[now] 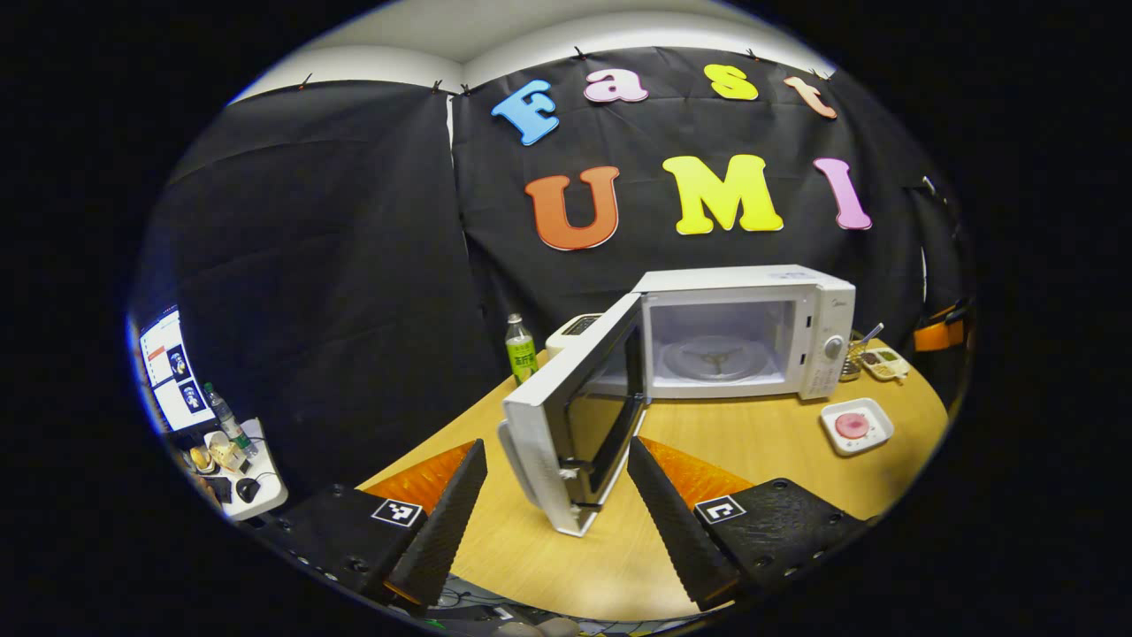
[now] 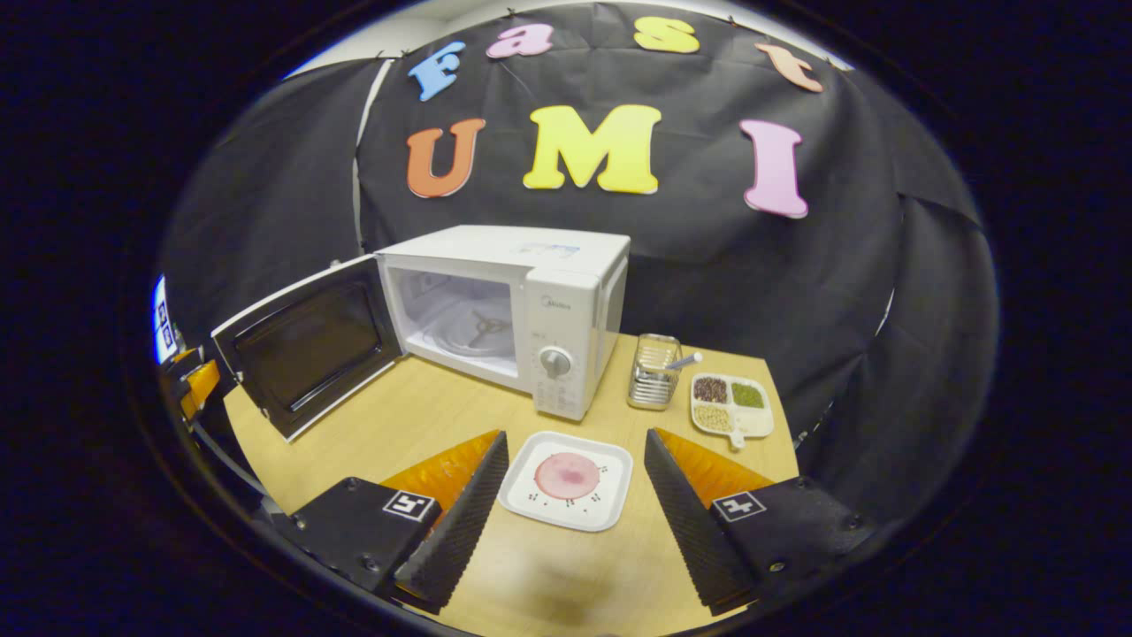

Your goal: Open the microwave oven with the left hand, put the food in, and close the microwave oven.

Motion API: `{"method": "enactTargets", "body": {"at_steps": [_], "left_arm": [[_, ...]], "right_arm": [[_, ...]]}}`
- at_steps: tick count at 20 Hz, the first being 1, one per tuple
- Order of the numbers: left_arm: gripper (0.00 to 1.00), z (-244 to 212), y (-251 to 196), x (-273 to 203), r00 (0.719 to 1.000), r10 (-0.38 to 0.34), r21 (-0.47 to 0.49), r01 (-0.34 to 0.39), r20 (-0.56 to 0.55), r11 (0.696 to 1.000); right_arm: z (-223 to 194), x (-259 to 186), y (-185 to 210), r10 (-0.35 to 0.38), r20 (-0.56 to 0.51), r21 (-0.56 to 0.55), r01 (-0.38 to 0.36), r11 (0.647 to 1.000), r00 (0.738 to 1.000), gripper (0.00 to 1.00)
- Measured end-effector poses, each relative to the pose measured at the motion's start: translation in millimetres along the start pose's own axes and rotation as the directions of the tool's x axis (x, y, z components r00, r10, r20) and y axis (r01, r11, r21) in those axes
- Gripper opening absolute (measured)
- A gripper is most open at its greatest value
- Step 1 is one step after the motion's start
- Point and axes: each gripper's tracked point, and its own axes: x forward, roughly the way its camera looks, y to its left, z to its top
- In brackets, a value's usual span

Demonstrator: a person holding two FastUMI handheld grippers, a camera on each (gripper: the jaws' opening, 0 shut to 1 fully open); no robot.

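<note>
While the microwave (image 2: 504, 310) door (image 2: 305, 349) hangs wide, the right gripper (image 2: 575, 518), fingers apart, faces the plate of food (image 2: 566, 480) lying dead ahead on the table (image 2: 416, 425); left gripper (image 1: 557, 522) also spread.

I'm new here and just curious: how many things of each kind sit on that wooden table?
Microwave oven: 1
Plates and trays: 2, a white plate with pink food and a divided tray of beans
Metal holder: 1
Green bottle: 1
Small white appliance behind the open door: 1
Total: 6
</note>
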Motion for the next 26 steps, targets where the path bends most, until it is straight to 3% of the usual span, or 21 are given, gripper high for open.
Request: {"method": "enactTargets", "body": {"at_steps": [4,8,9,11,12,13,14,15,16,20,23,24,25,26], "left_arm": [[0.96,33,-46,1,0.998,-0.067,-0.036,0.067,0.018,0.997],[0.96,60,-81,5,0.992,-0.119,-0.015,0.12,0.039,0.993],[0.96,65,-88,5,0.99,-0.133,-0.011,0.134,0.044,0.991],[0.96,73,-102,7,0.987,-0.153,-0.002,0.153,0.051,0.988],[0.96,74,-107,7,0.986,-0.161,0.0,0.161,0.05,0.987],[0.96,75,-111,7,0.985,-0.167,0.001,0.167,0.049,0.986],[0.96,76,-114,7,0.984,-0.173,0.003,0.173,0.047,0.985],[0.96,76,-117,8,0.983,-0.176,0.011,0.176,0.046,0.984],[0.96,75,-120,9,0.983,-0.178,0.022,0.177,0.044,0.984],[0.96,80,-123,11,0.982,-0.181,0.049,0.178,0.056,0.983],[0.96,83,-120,12,0.983,-0.169,0.044,0.167,0.071,0.985],[0.96,82,-118,12,0.983,-0.165,0.039,0.162,0.075,0.986],[0.96,83,-117,12,0.984,-0.159,0.033,0.157,0.076,0.987],[0.96,82,-115,12,0.985,-0.155,0.026,0.154,0.078,0.988]], "right_arm": [[-41,49,-25,0.053,-0.135,0.077,-0.043,0.996,0.989,0.92],[-80,85,-41,0.115,-0.259,0.137,-0.081,0.987,0.959,0.81],[-85,94,-43,0.128,-0.285,0.156,-0.086,0.984,0.95,0.66],[-98,106,-47,0.149,-0.335,0.176,-0.093,0.98,0.93,0.61],[-102,112,-48,0.16,-0.355,0.197,-0.093,0.976,0.921,0.71],[-107,116,-48,0.177,-0.38,0.224,-0.096,0.97,0.908,0.58],[-111,120,-47,0.2,-0.403,0.253,-0.102,0.962,0.893,0.57],[-115,123,-46,0.218,-0.427,0.274,-0.104,0.956,0.878,0.65],[-120,128,-47,0.226,-0.452,0.283,-0.102,0.954,0.863,0.53],[-131,134,-44,0.257,-0.538,0.334,-0.078,0.939,0.803,0.43],[-134,133,-44,0.259,-0.592,0.35,-0.046,0.935,0.763,0.24],[-134,134,-43,0.256,-0.61,0.34,-0.044,0.939,0.75,0.21],[-134,134,-44,0.246,-0.628,0.33,-0.033,0.943,0.738,0.3],[-135,134,-46,0.229,-0.65,0.315,-0.018,0.949,0.725,0.16]]}}
